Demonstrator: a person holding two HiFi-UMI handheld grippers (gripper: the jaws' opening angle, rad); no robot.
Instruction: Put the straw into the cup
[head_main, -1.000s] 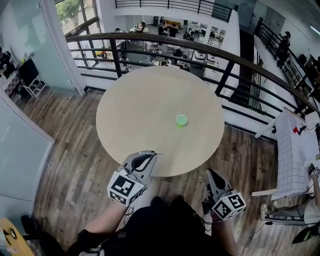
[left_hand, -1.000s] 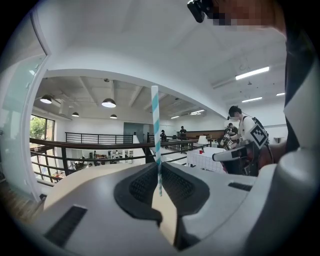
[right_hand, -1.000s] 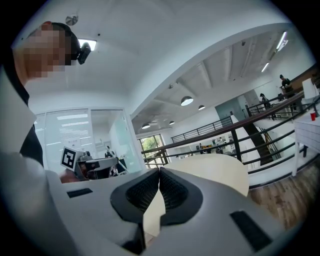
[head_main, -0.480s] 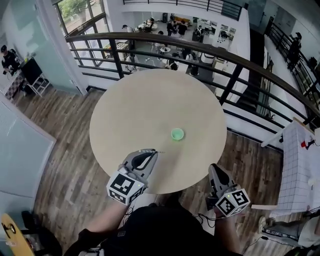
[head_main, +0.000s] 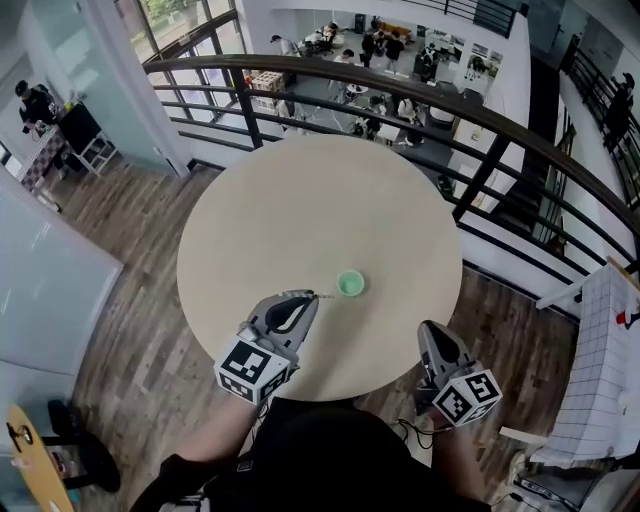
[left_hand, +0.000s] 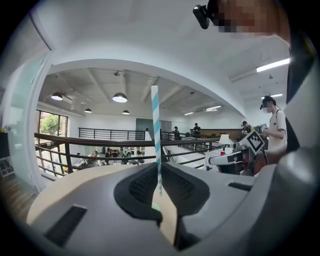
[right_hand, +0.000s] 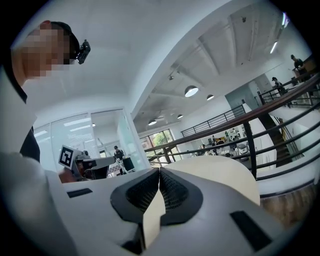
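A small green cup (head_main: 350, 283) stands upright on the round beige table (head_main: 270, 220), right of its middle and toward the near side. My left gripper (head_main: 309, 297) reaches over the table's near edge, just left of the cup and apart from it. It is shut on a teal-and-white striped straw (left_hand: 155, 130), which stands upright between the fingertips. My right gripper (head_main: 430, 331) sits at the table's near right edge, shut, with nothing between its pads (right_hand: 150, 190).
A dark curved railing (head_main: 470, 110) rings the table's far side, with an atrium drop behind it. Wooden floor (head_main: 140, 290) surrounds the table. A white gridded table (head_main: 600, 370) stands at the right. A person in a cap (left_hand: 273, 125) stands off to the right.
Both grippers have moved forward toward the table. The cup now lies much closer to the left gripper's tips. The straw stays clamped in the left gripper.
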